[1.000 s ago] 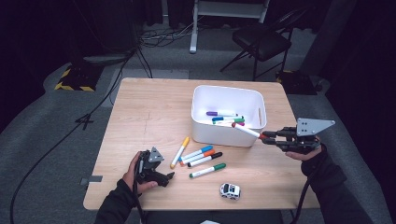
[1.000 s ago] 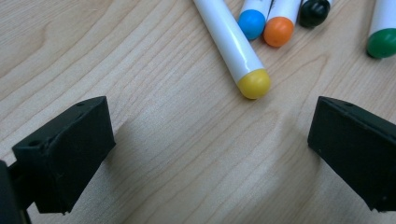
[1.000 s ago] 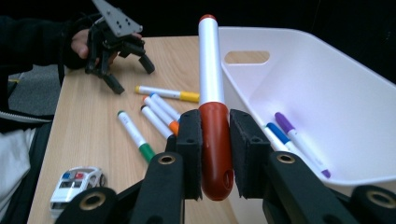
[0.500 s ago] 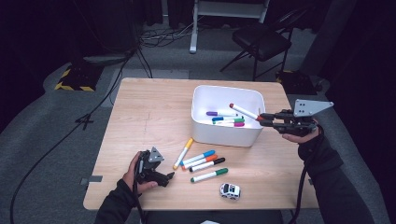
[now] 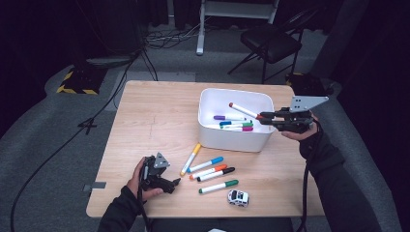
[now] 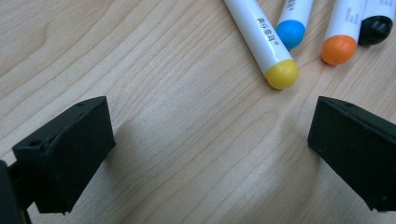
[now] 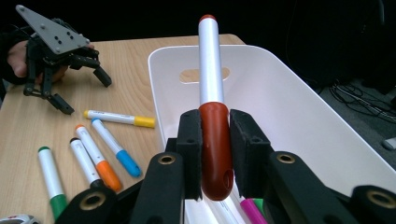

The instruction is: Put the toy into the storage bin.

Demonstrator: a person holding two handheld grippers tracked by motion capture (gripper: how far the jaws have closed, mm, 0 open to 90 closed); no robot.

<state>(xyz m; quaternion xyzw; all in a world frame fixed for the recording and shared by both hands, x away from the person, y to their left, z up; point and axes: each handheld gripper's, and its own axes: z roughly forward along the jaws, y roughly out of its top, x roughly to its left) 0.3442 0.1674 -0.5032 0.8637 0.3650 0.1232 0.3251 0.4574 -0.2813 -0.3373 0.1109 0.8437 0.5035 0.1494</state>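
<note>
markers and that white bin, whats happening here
A person is putting markers into the white bin. The right gripper is shut on a red marker, holding it over the bin, where several markers already lie. The left gripper rests open on the table beside five loose markers and a toy car.

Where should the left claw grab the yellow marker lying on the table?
Probably around the middle of the yellow marker's long white barrel, coming straight down from above. It lies flat on the table, tilted away from the blue marker, so both long sides are free. Turn the open left claw so its jaws cross the barrel.
</note>
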